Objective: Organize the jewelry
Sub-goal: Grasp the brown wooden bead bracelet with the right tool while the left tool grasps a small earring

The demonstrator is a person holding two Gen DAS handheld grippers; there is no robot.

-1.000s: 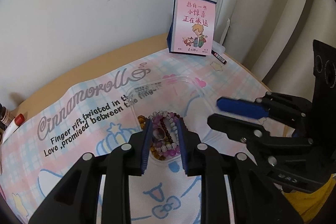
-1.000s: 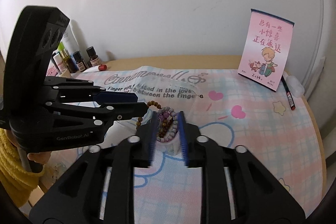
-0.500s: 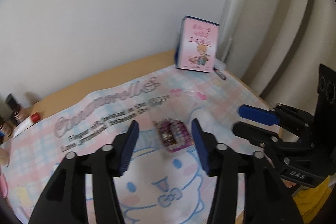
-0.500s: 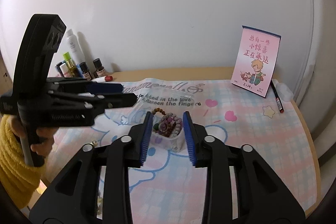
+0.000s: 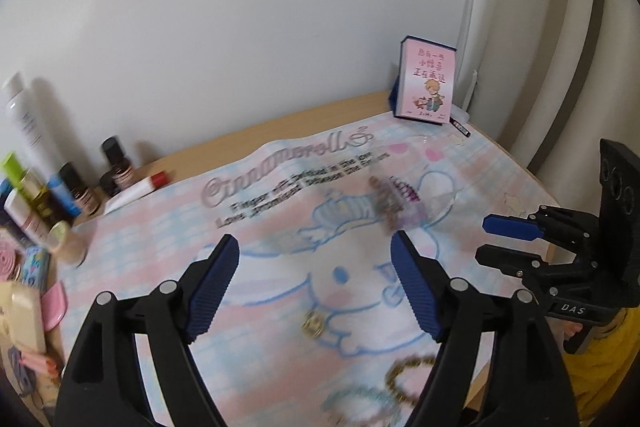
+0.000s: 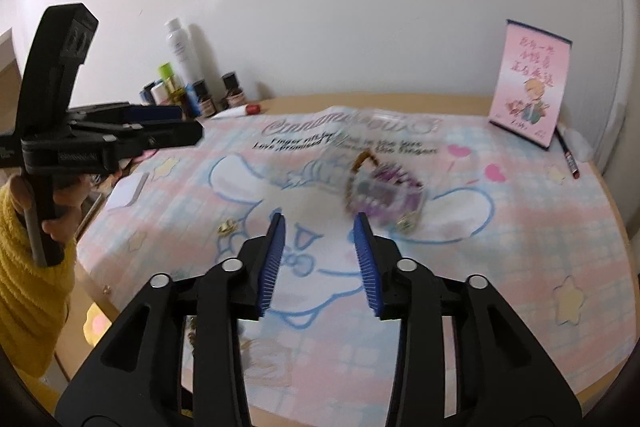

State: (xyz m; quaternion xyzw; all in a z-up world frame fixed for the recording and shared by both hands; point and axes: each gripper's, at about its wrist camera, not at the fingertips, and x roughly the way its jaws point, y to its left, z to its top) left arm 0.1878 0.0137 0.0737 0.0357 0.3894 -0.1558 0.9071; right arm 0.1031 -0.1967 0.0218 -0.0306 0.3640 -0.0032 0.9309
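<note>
The clear box of beaded bracelets (image 6: 382,189) lies on the cartoon mat (image 6: 500,267) right of centre in the right wrist view, motion-blurred so single beads are hard to make out; its transparent walls nearly vanish. A second ago both grippers flanked it closely; now each has pulled back and it sits clear of them. The left gripper (image 5: 314,269) has its jaws opening wide with nothing between them. The right gripper (image 6: 320,241) is opening too, narrower, also empty. A gold bracelet (image 5: 410,373) is partly cut off behind a finger at lower right. Bottles (image 5: 76,187) crowd the left edge; a pink calendar card (image 5: 426,87) stands upper right.
</note>
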